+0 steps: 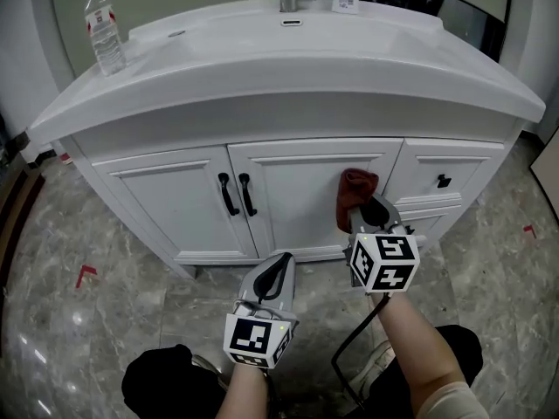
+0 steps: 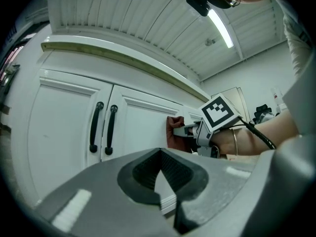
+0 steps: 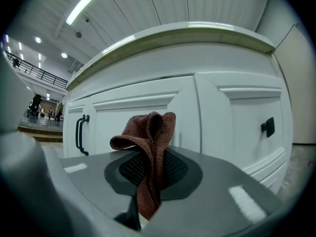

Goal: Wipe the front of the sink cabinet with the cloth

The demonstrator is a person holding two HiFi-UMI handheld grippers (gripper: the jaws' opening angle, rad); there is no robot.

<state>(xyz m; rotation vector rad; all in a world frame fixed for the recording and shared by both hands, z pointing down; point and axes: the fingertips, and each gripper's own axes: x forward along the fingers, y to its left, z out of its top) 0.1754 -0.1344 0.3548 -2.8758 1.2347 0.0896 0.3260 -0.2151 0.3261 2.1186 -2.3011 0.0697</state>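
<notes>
Right gripper [image 3: 148, 179] jaws are clamping the bunched reddish-brown cloth [image 3: 150, 132]. Cloth is sitting against the sink cabinet's [image 1: 166, 203] right-hand door [image 1: 301, 203], near that door's right edge, just left of the drawers [image 1: 454, 166]. Left gripper [image 2: 160, 153] jaws are pressing together on nothing; it's hovering nearer, low before the doors, apart from them. Water bottle [image 1: 105, 29] is standing far left on the counter.

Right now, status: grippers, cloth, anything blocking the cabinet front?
Right gripper shut on cloth, cloth against the right cabinet door. Left gripper shut, empty, low and off the cabinet. Nothing in the way on the door face.
</notes>
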